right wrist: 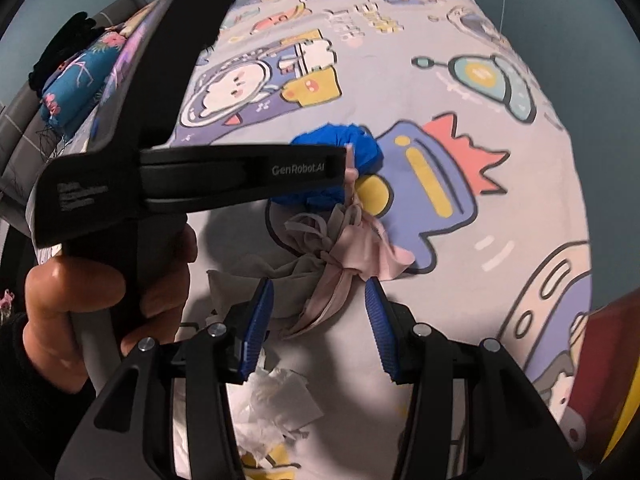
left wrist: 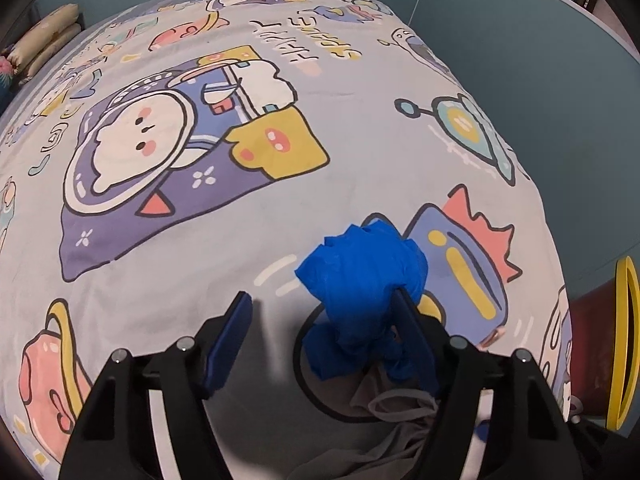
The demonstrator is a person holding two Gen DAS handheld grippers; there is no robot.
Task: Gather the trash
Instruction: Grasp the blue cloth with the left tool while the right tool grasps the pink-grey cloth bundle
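A crumpled blue wad (left wrist: 360, 280) lies on the cartoon-print bedsheet (left wrist: 360, 120) between the fingers of my left gripper (left wrist: 324, 320). It touches the right finger while the left finger stands clear, so the gripper is open. In the right wrist view the blue wad (right wrist: 360, 144) peeks out behind the left tool's black body (right wrist: 240, 176), held by a hand (right wrist: 100, 292). My right gripper (right wrist: 320, 312) is open over a grey cloth (right wrist: 296, 280) and a pink cloth (right wrist: 360, 248), which lie between its fingertips. Crumpled white paper (right wrist: 276, 404) sits below its fingers.
A red bin with a yellow rim (left wrist: 624, 340) stands beside the bed at the right edge, and shows as a red and yellow bin (right wrist: 600, 360) in the right wrist view. Pillows (left wrist: 44, 40) lie at the far left. The grey cloth (left wrist: 392, 412) bunches just under the left gripper.
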